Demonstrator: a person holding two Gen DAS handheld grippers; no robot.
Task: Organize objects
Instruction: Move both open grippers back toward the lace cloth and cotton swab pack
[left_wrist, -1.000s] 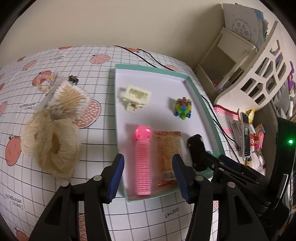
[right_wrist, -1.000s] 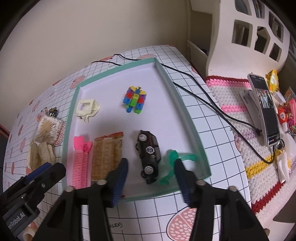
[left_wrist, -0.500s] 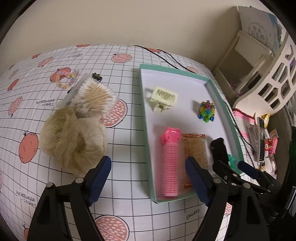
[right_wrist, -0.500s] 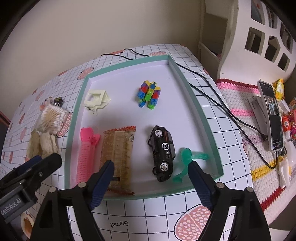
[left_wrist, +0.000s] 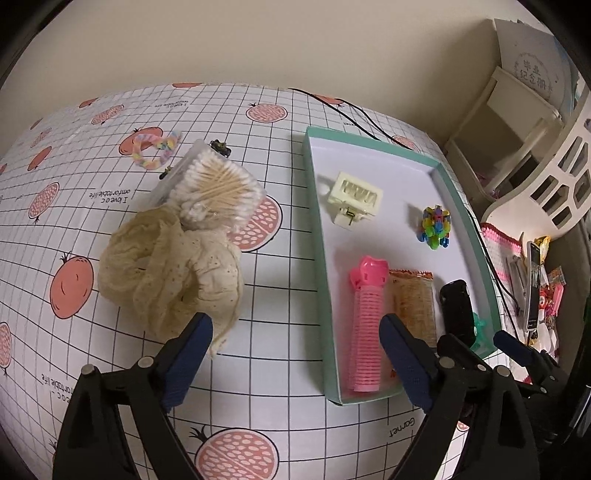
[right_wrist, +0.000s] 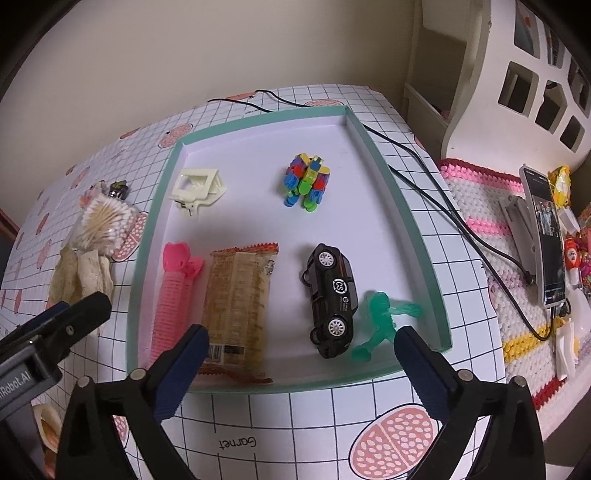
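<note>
A teal-rimmed white tray (right_wrist: 397, 206) holds a cream hair claw (right_wrist: 197, 186), a colourful block toy (right_wrist: 306, 181), a pink hair roller (right_wrist: 171, 291), a snack packet (right_wrist: 236, 299), a black toy car (right_wrist: 332, 297) and a green figure (right_wrist: 382, 319). My right gripper (right_wrist: 297, 363) is open above the tray's near edge, holding nothing. My left gripper (left_wrist: 295, 354) is open over the tablecloth between a beige lace scrunchie (left_wrist: 170, 266) and the tray (left_wrist: 314, 221). A box of cotton swabs (left_wrist: 210, 184) lies behind the scrunchie. The roller (left_wrist: 365, 325) sits by the left gripper's right finger.
A pastel hair tie (left_wrist: 155, 146) and small dark clips (left_wrist: 221, 147) lie on the tablecloth beyond the swabs. A black cable (right_wrist: 443, 206) runs past the tray's right side. A phone (right_wrist: 548, 232) and clutter sit to the right, with a white shelf unit (right_wrist: 517, 74) behind.
Both grippers have opened wider. The left gripper has shifted left, from over the tray's front to over the cloth beside the scrunchie. The right gripper has drawn back a little.
</note>
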